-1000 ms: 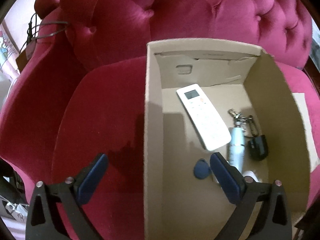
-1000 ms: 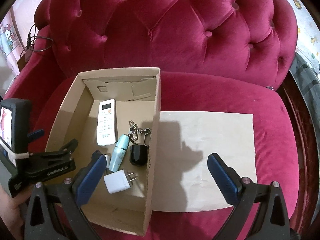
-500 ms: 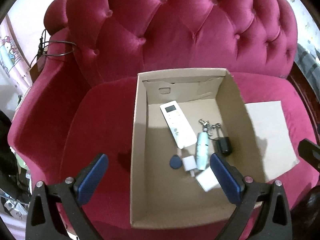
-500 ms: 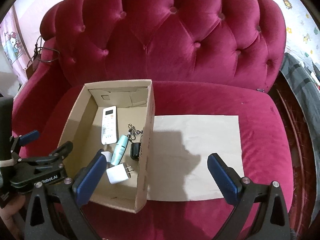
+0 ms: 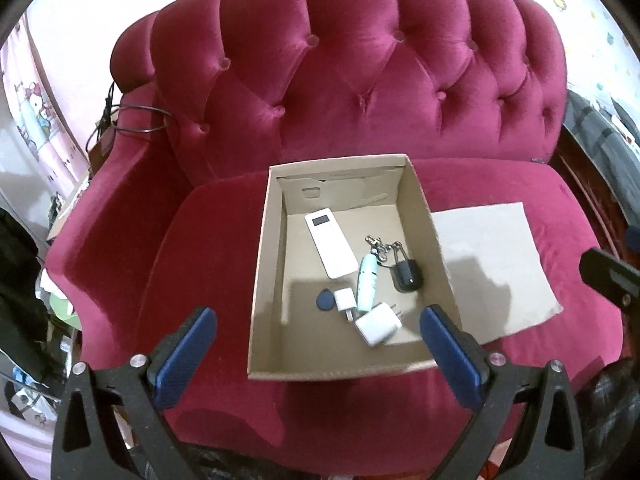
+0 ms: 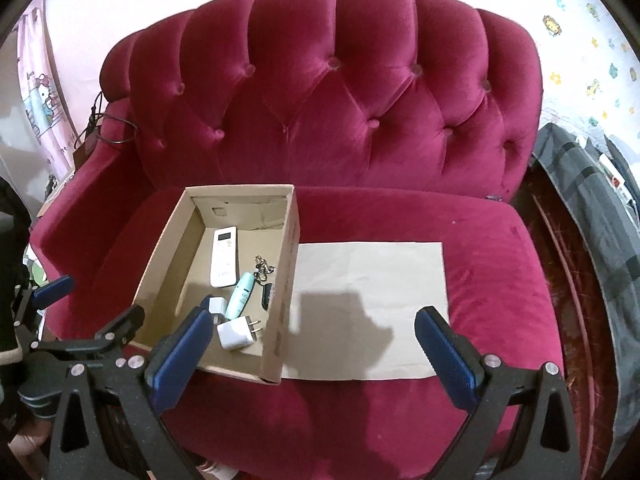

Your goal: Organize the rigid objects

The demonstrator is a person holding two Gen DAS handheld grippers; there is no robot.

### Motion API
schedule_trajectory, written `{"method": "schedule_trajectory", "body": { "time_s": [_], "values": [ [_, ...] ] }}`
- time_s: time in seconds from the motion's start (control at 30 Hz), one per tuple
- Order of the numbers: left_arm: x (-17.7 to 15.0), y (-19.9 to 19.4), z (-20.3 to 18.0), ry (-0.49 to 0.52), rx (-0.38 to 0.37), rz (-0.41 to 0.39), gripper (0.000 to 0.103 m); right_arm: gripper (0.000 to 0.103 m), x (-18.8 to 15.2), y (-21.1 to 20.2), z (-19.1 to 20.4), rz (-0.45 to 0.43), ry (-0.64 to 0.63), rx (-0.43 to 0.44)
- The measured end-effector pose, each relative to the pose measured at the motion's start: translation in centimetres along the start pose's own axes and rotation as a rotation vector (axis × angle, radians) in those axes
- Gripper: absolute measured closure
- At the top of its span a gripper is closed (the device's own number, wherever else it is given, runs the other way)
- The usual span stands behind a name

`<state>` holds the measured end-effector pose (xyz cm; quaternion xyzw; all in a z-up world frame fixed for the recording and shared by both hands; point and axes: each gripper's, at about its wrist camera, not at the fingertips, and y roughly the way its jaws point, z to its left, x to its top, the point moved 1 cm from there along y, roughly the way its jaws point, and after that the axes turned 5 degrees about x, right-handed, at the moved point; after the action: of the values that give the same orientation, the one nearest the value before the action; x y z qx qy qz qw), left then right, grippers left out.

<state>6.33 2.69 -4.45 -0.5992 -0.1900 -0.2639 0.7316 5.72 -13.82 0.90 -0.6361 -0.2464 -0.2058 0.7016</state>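
An open cardboard box (image 5: 266, 264) (image 6: 286, 280) sits on the red sofa seat. Inside lie a white remote (image 5: 330, 242) (image 6: 224, 256), a light blue tube (image 5: 367, 282) (image 6: 241, 294), a black key fob on a key ring (image 5: 406, 274) (image 6: 266, 294), a blue tag (image 5: 324, 300), a small white plug (image 5: 345, 300) (image 6: 217, 305) and a larger white charger (image 5: 378, 324) (image 6: 237, 332). My left gripper (image 5: 318, 352) hangs open and empty in front of the box. My right gripper (image 6: 310, 354) is open and empty above the seat's front, to the right of the box.
A flat beige sheet (image 5: 492, 268) (image 6: 368, 304) lies on the seat right of the box. The tufted sofa back (image 5: 360, 80) rises behind. A black cable (image 5: 132, 120) rests on the left armrest. Grey cloth (image 6: 592, 216) lies to the right of the sofa.
Both grippers have pulled back and up from the box, so the whole sofa now shows. The objects in the box have not moved.
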Motion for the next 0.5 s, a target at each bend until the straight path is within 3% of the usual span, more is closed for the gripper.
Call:
{"method": "schedule_trajectory", "body": {
  "time_s": [0.5],
  "values": [
    [-2.4, -3.4, -3.4, 0.033, -0.036, -0.044, 0.000, 0.000, -3.4, -2.4, -2.3, -0.024, -0.007, -0.039]
  ]
}}
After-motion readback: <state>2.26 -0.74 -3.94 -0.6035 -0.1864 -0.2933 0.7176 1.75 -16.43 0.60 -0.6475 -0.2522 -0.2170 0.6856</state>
